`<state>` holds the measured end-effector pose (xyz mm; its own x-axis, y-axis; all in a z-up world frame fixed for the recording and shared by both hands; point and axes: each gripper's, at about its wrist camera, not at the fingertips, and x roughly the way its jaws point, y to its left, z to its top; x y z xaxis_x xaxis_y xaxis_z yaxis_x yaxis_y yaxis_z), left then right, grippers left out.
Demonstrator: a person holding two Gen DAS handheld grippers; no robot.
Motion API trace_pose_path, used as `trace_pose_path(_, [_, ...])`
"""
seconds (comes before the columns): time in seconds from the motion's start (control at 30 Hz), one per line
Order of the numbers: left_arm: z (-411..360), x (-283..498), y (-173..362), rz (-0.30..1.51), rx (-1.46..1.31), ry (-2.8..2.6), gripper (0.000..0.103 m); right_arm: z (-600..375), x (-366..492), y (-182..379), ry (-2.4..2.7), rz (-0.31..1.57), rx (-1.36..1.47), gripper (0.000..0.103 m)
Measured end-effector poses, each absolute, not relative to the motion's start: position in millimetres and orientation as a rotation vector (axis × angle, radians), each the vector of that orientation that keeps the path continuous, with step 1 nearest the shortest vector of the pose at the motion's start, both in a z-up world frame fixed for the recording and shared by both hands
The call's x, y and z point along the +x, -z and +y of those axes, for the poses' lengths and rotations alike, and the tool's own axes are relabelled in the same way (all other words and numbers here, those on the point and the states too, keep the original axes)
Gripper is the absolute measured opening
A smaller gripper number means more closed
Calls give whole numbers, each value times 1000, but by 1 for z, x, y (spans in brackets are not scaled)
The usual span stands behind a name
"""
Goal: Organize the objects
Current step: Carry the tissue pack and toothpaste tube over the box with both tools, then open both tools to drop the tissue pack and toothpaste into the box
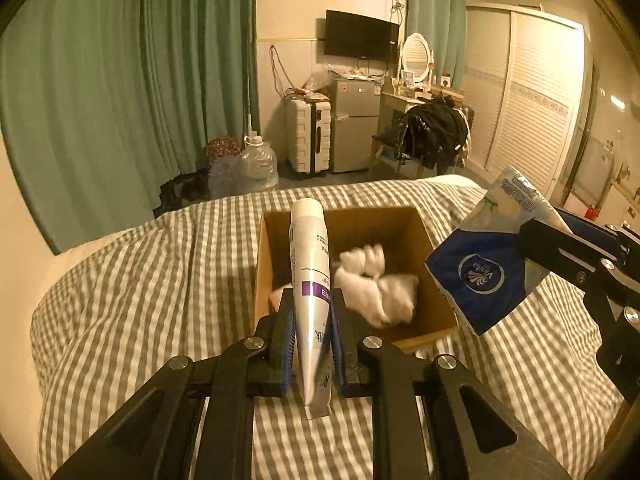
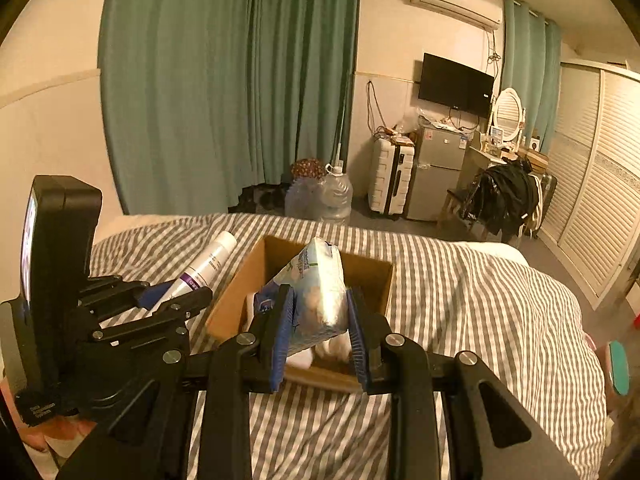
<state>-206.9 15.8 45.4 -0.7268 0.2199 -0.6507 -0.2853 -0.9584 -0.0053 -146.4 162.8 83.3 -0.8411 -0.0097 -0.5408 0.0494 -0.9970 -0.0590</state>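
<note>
Left tool (image 1: 312, 320) clamps a white tube (image 1: 310, 280); right tool (image 2: 320, 320) grips a tissue pack (image 2: 320, 284) above the cardboard box (image 1: 436, 312) on the bed (image 1: 140, 280).

A grey-and-white checked bed cover (image 1: 140, 280) fills the foreground. On it sits a plain brown cardboard box (image 1: 400, 228) holding crumpled white soft items (image 1: 376, 284). A white-and-silver squeeze tube (image 1: 310, 272) carries a purple band and dark lettering. A dark blue and pale blue plastic tissue pack (image 1: 484, 264) shows a white round logo. Both black grippers have blue finger pads (image 2: 280, 344). Behind hang teal-green curtains (image 1: 120, 92), beside a white ribbed suitcase (image 1: 308, 136), a silver small fridge (image 1: 354, 128) and cream-white slatted wardrobe doors (image 1: 532, 96).
</note>
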Motion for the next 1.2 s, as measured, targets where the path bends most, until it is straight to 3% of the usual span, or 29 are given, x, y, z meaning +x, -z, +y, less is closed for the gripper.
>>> trace_pose_path(0.47, [45,-315,7,182,-1032,-2614,16,195,-280,-34,2939,56,1018,26])
trace_pose_path(0.97, [58,-329,76,239,-1203,-2519,16,219,-320,47,2801,-126,1234,28])
trace_pose_path(1.07, [57,-328,77,215,-1221,-2514,19,228,-319,47,2805,-174,1238,40])
trace_pose_path(1.1, [57,-327,77,212,-1229,-2510,22,230,-317,47,2817,-184,1240,49])
trace_pose_path(1.17, [57,-325,75,208,-1235,-2512,34,235,-314,42,2836,-198,1229,52])
trace_pose_path(1.2, [56,-322,72,203,-1228,-2517,46,237,-312,39,2838,-204,1224,52])
